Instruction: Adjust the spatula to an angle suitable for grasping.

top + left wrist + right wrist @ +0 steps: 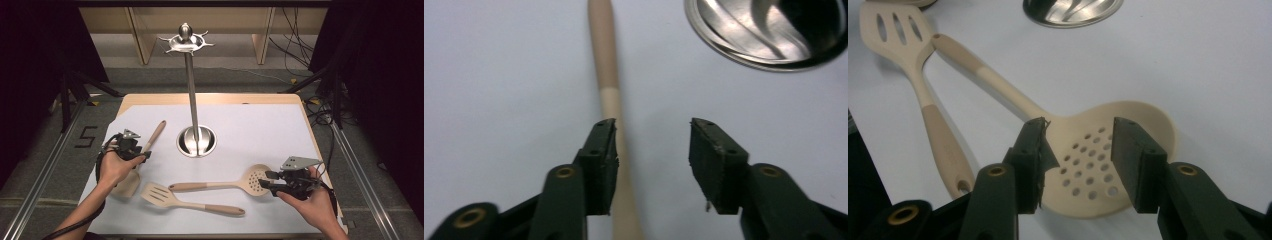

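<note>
Both tools gape: right tool [1075,145] over skimmer [1108,145], left tool [651,150] beside handle [606,75].

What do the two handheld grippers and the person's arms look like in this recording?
Left gripper and right gripper are black, each topped by a grey three-cornered plate. Their jaws end in flat, black, blocky pads, with brass-coloured rivets on the linkages. A black cable trails from each. Both forearms are bare; no sleeves or gloves are visible.

text: "5" | on: floor [60,137] left of table [300,131]
</note>
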{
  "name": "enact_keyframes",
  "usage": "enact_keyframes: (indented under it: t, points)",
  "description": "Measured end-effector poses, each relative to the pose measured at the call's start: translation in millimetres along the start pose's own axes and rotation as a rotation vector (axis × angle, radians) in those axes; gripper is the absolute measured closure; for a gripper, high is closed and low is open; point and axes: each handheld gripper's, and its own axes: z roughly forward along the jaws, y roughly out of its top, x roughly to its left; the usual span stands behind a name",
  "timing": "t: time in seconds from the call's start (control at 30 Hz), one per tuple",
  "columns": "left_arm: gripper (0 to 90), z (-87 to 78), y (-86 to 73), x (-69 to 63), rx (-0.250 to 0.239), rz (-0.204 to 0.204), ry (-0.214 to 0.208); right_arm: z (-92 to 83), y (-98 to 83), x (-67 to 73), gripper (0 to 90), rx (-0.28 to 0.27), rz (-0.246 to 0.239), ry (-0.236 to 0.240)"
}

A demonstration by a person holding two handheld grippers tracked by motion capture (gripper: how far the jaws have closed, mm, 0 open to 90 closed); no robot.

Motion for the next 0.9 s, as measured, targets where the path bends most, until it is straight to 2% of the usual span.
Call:
enact_keyframes:
  t: [0.07, 0.1, 0.13, 0.17, 0.2, 0.23, 0.27, 0.3, 0.4, 0.47, 0.5, 0.53, 0.57, 0.6, 0.7, 0.77, 0.8, 0.83, 0.9]
  points:
    - [69.2, -3.2, 1.2, -5.5, 0.041, 0.021, -0.008, -1.8, -2.2, -1.7, 62.7, 0.007, 0.028, -0.006]
    - [72.6, -3.2, 1.2, -5.5, 0.041, 0.021, -0.008, -1.8, -2.2, -1.7, 62.7, 0.007, 0.028, -0.006]
    - [75.7, -3.4, 1.4, -10.7, 0.1, 0.043, -0.037, -4.3, -4.3, -3.8, 66.3, 0.01, 0.062, -0.013]
    - [79.1, -3.4, 1.4, -10.7, 0.1, 0.043, -0.037, -4.3, -4.3, -3.8, 66.3, 0.01, 0.062, -0.013]
    - [79.1, -2.0, 0.8, -12.7, 0.124, 0.046, -0.054, -5.2, -5.1, -6.0, 67.9, 0.014, 0.064, -0.015]
    - [85.3, 2.8, -1.9, -16.0, 0.169, 0.052, -0.082, -6.1, -7.1, -9.7, 69.4, 0.008, 0.054, -0.027]
    - [87.3, 4.4, -3.2, -17.5, 0.201, 0.053, -0.08, -7.0, -8.2, -8.1, 70.0, 0.017, 0.092, -0.032]
    - [88.6, 6.0, -4.6, -18.4, 0.212, 0.054, -0.086, -7.6, -8.7, -11.1, 70.6, 0.011, 0.06, -0.043]
    - [89.1, 6.1, -6.8, -18.8, 0.235, 0.048, -0.09, -8.9, -9.5, -9.1, 71.2, 0.028, 0.102, -0.032]
    - [89.2, 5.6, -8.5, -17.5, 0.259, 0.062, -0.078, -9.2, -9.3, -8.3, 71.4, 0.041, 0.117, -0.032]
    - [89.3, 6.4, -10.2, -17.1, 0.269, 0.061, -0.076, -8.3, -9.4, -9.7, 71.5, 0.025, 0.092, -0.041]
    - [89.3, 7.8, -12.1, -16.7, 0.288, 0.061, -0.082, -8.5, -9.3, -9.0, 71.5, 0.03, 0.099, -0.045]
    - [89.3, 7.8, -12.1, -16.7, 0.288, 0.061, -0.082, -8.4, -9.2, -9.5, 71.5, 0.027, 0.087, -0.051]
    - [89.3, 9.8, -15.6, -16.1, 0.337, 0.073, -0.101, -8.1, -9.2, -9.0, 71.5, 0.025, 0.09, -0.046]
    - [89.3, 9.5, -16.1, -15.7, 0.356, 0.087, -0.105, -7.9, -9.0, -8.2, 71.5, 0.03, 0.085, -0.041]
    - [89.3, 9.4, -16.1, -16.8, 0.365, 0.082, -0.095, -7.9, -8.9, -7.8, 71.5, 0.033, 0.088, -0.041]
    - [89.4, 8.2, -16.4, -18.2, 0.391, 0.057, -0.096, -7.2, -9.2, -7.5, 71.5, 0.029, 0.09, -0.042]
    - [89.4, 7.9, -15.3, -15.4, 0.404, 0.095, -0.092, -6.6, -9.4, -7.1, 71.5, 0.033, 0.097, -0.033]
    - [89.4, 7.5, -15.5, -15.2, 0.416, 0.086, -0.087, -6.6, -9.6, -7.7, 71.5, 0.031, 0.088, -0.04]
